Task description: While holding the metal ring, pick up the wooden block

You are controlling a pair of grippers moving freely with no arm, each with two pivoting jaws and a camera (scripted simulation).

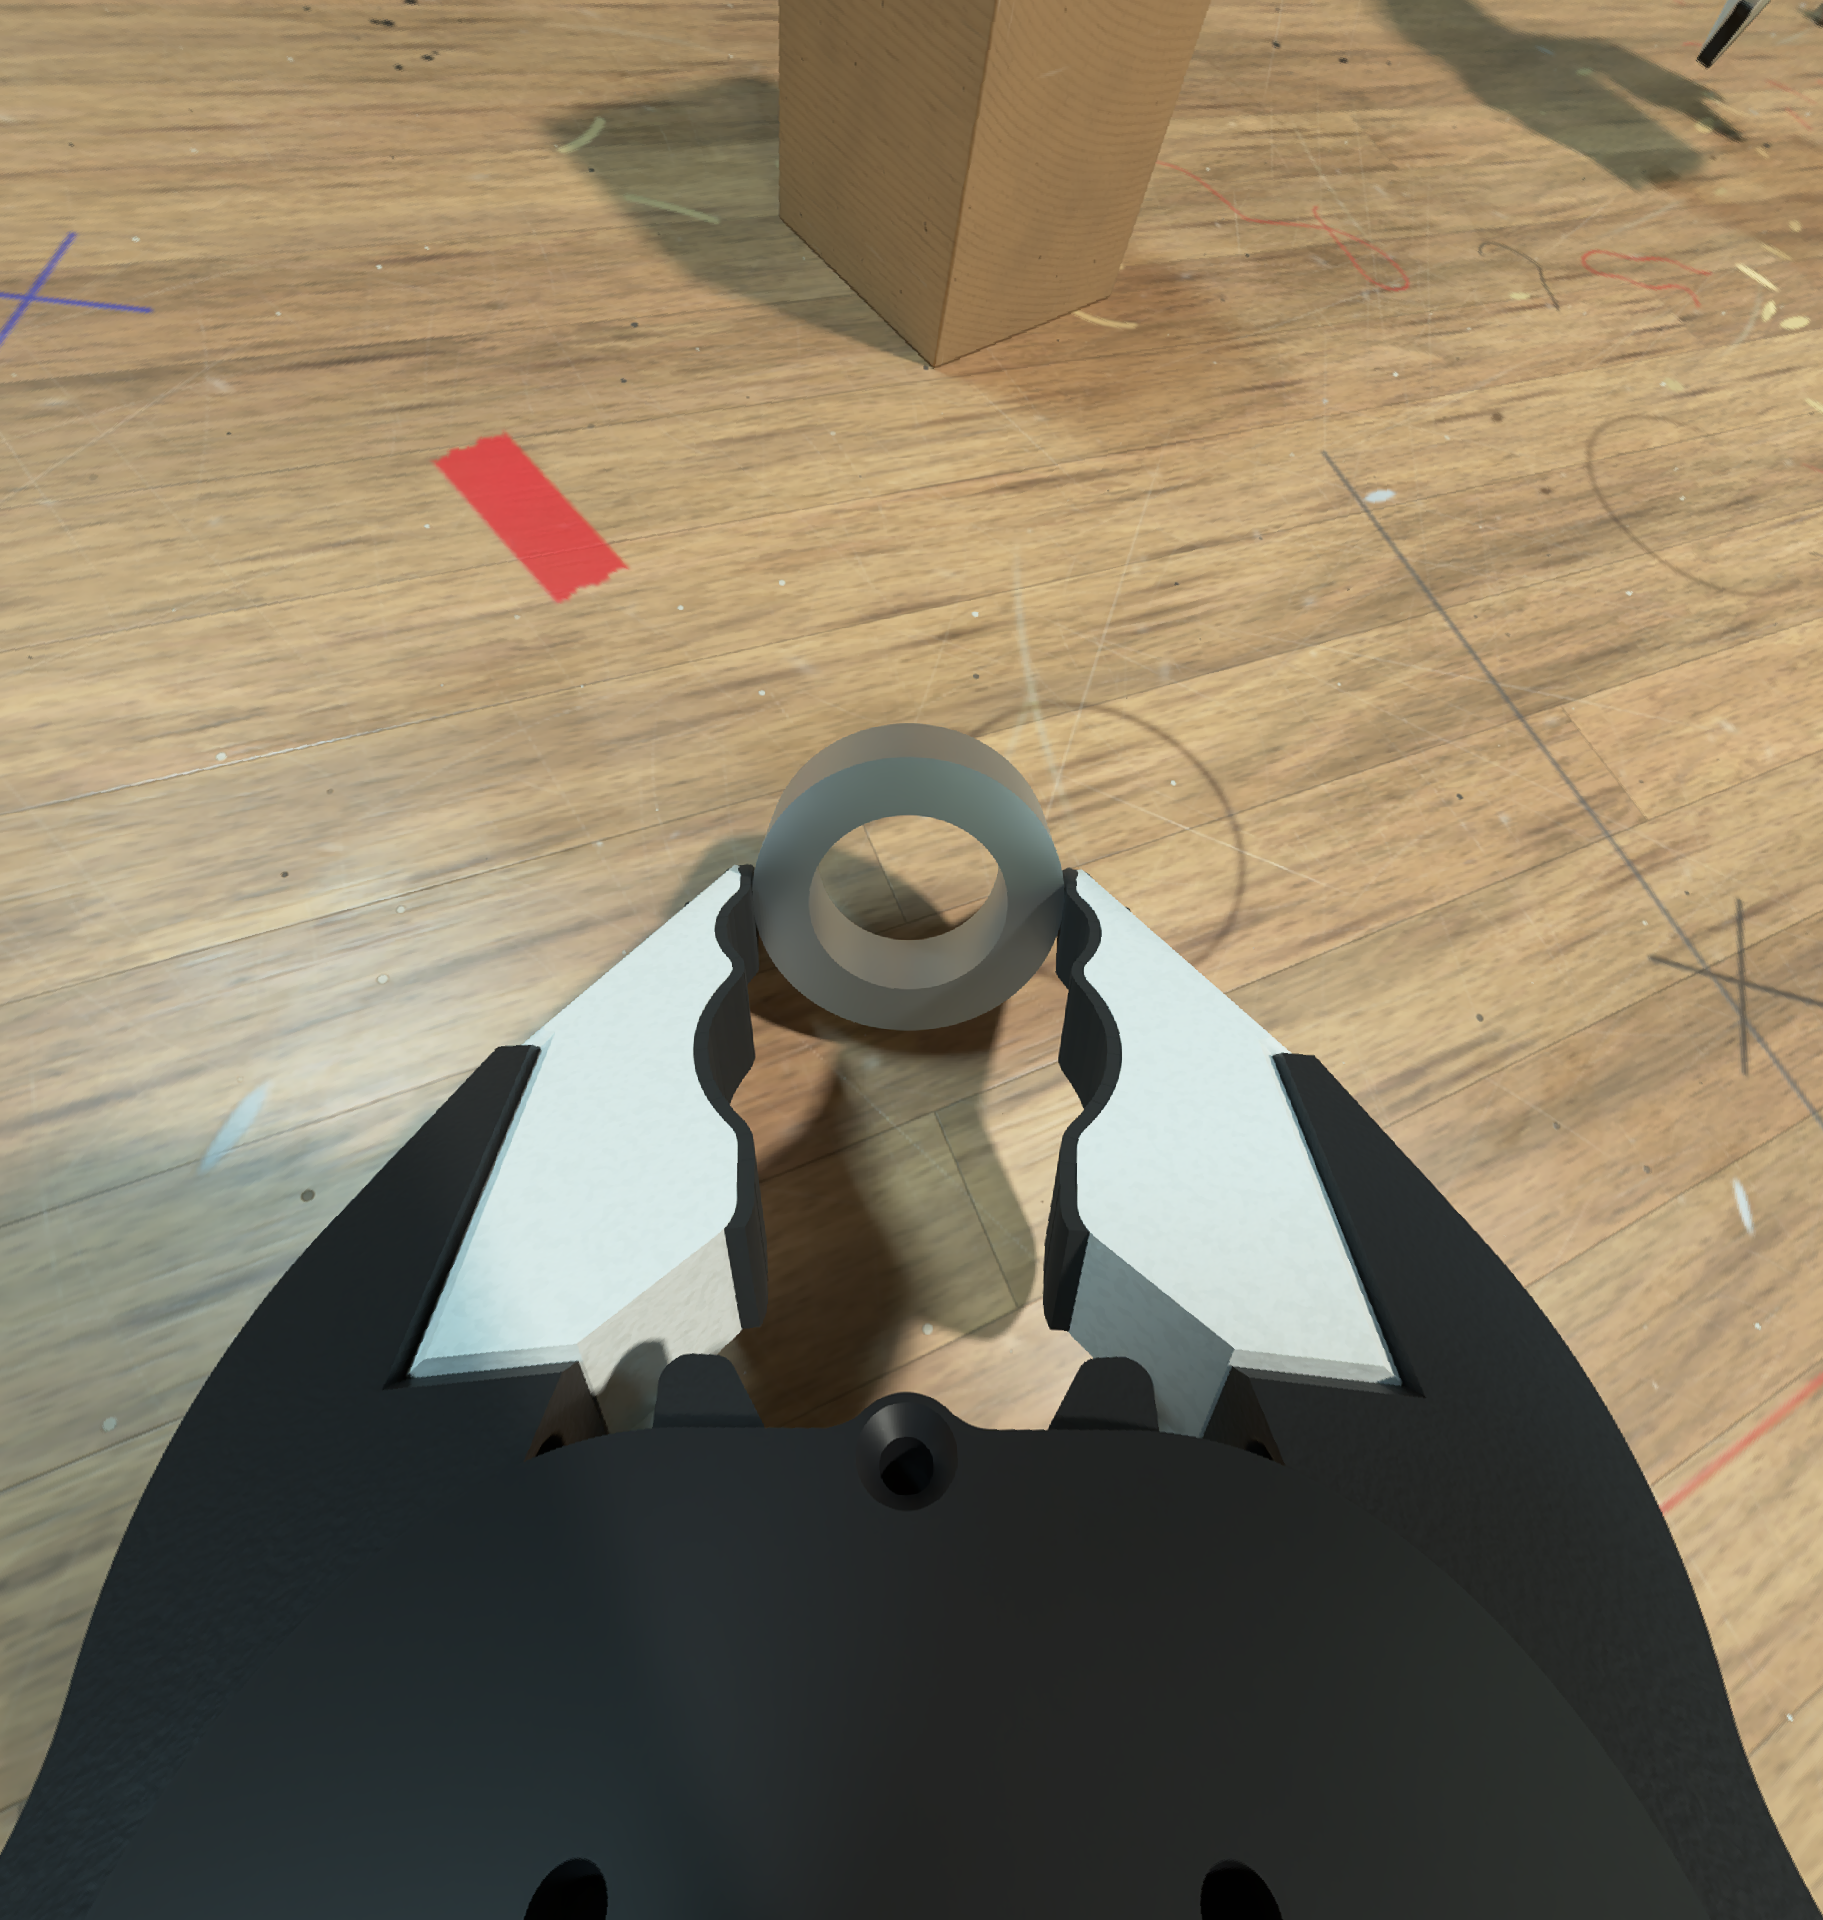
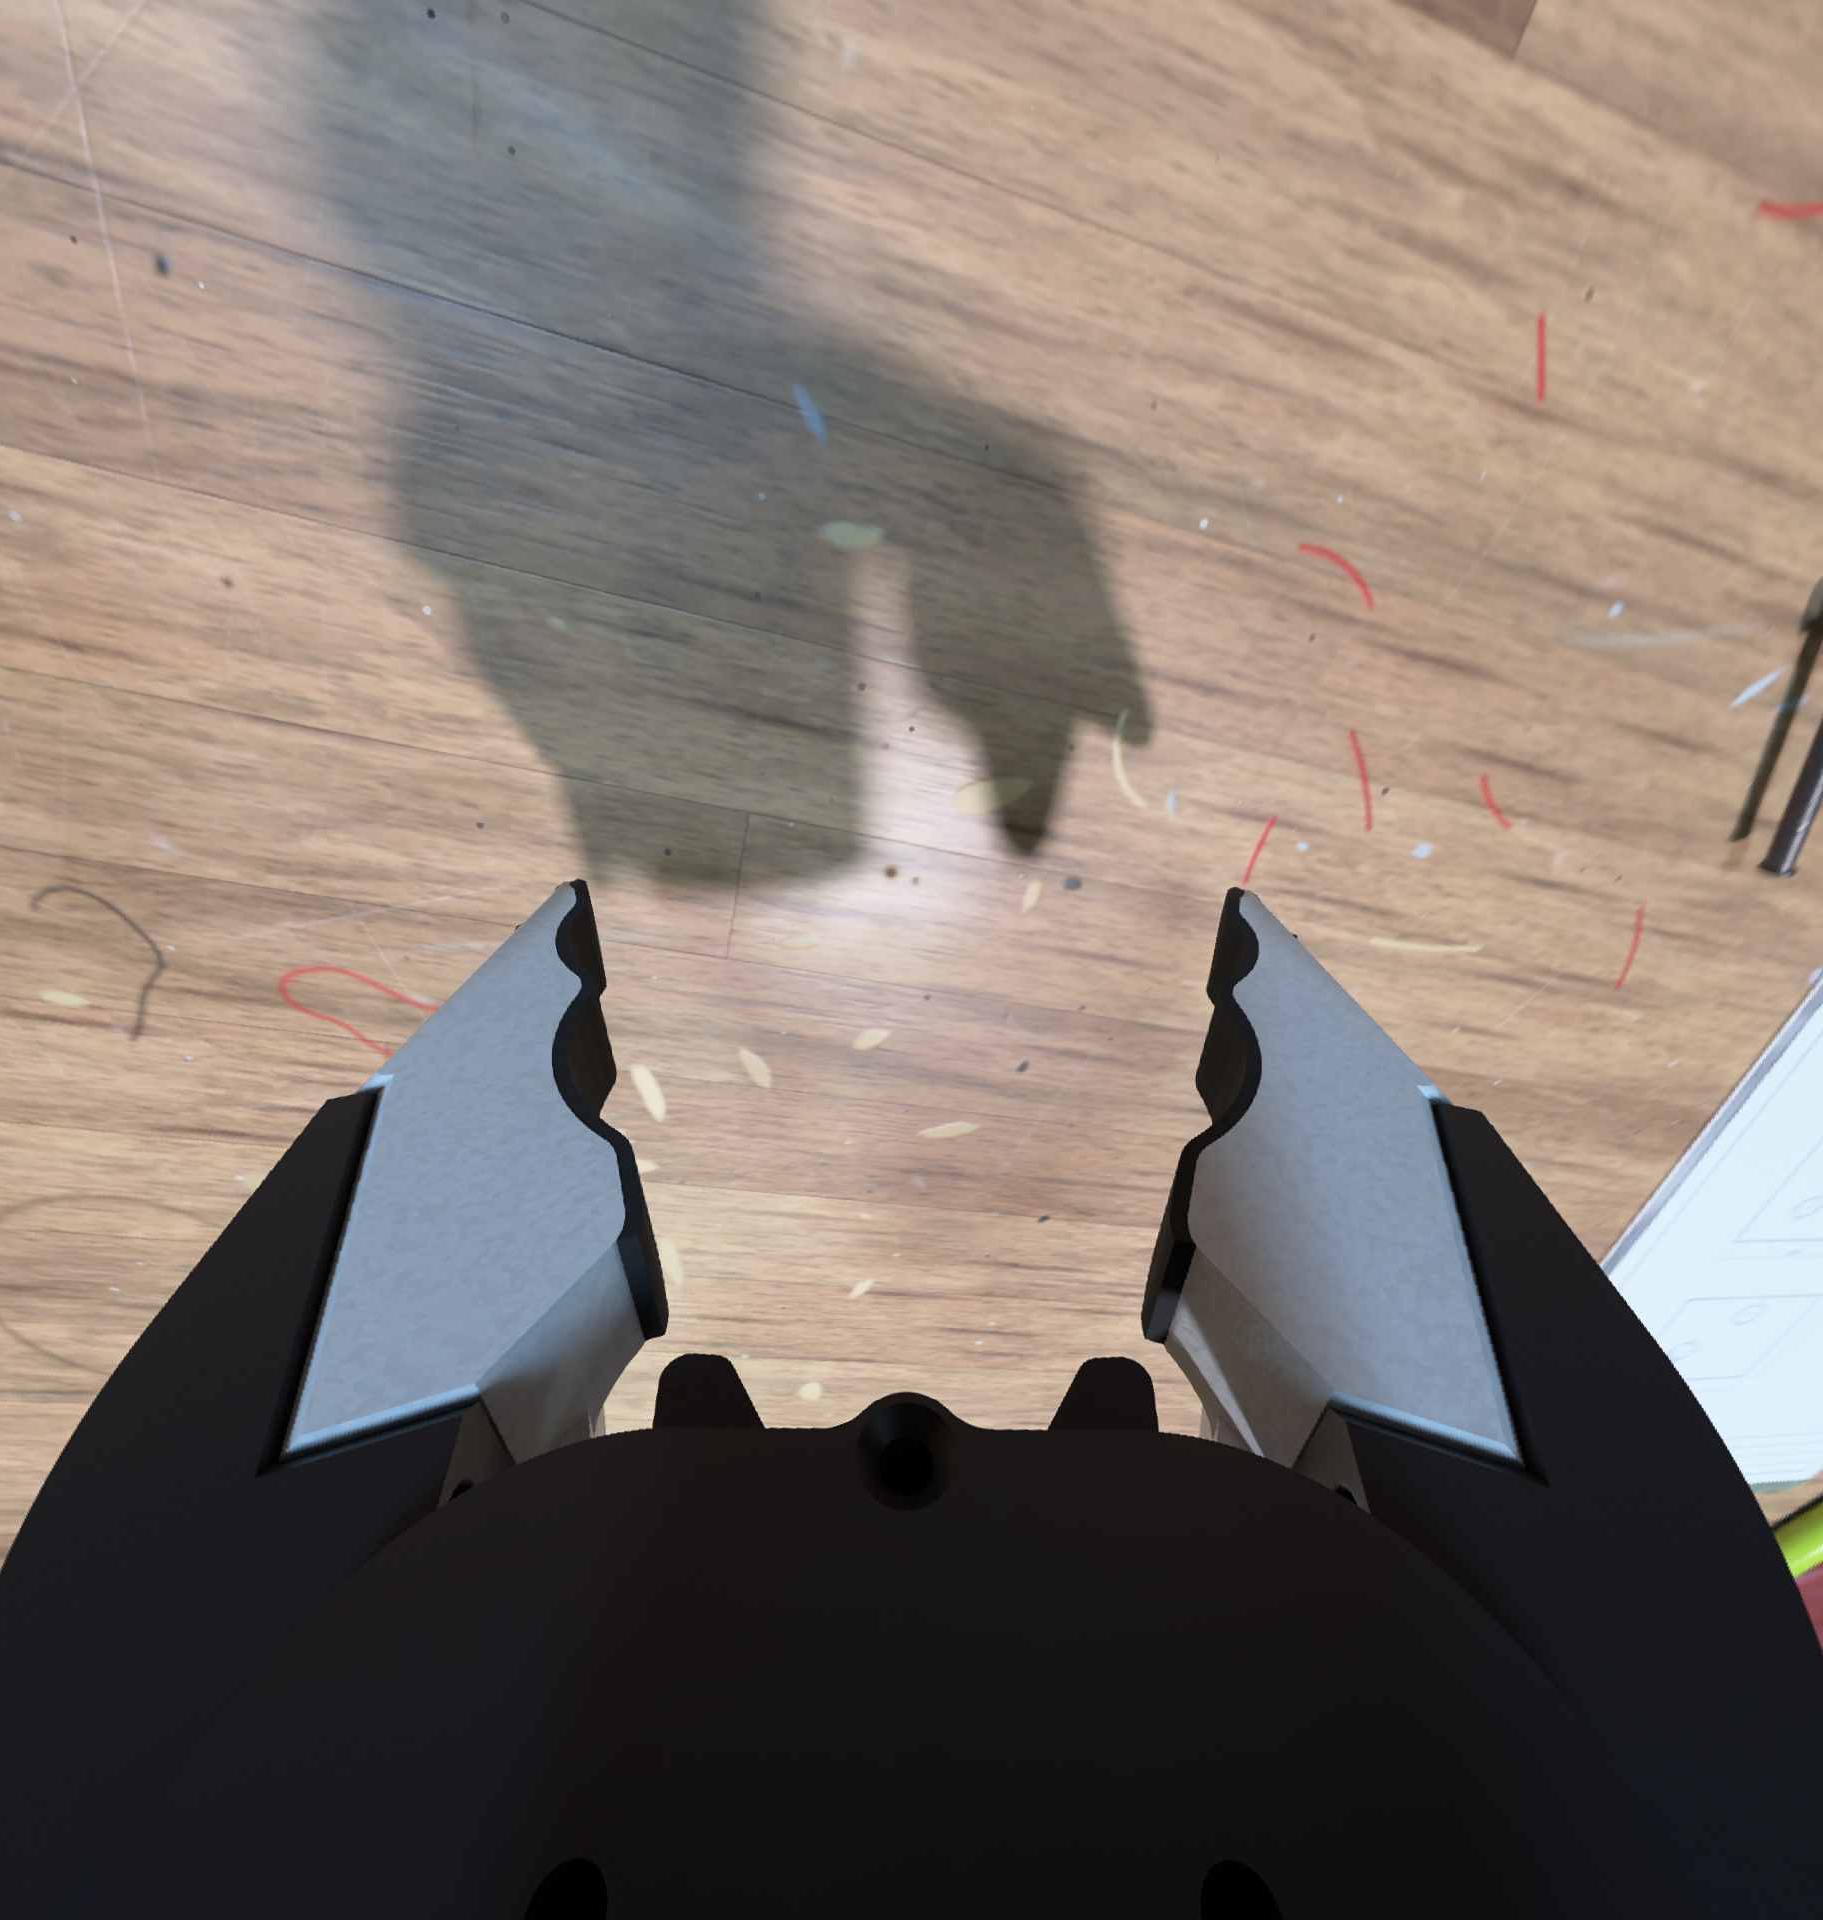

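Note:
My left gripper (image 1: 905, 883) is shut on the grey metal ring (image 1: 905, 1003), pinching it between the fingertips with its hole facing the camera. The ring's shadow lies on the wood surface just beneath it. The wooden block (image 1: 969, 156) stands upright straight ahead of the ring, some way off, with its top cut off by the frame. My right gripper (image 2: 907, 904) is open and empty above the bare wood surface, with its own shadow ahead of it. The block and the ring do not show in the right wrist view.
Red tape (image 1: 531, 516) and a blue cross mark (image 1: 34, 301) lie flat at the left of the block. In the right wrist view a dark metal tool (image 2: 1811, 727), a white sheet (image 2: 1738, 1226) and a yellow-green marker (image 2: 1821, 1548) lie at the right edge.

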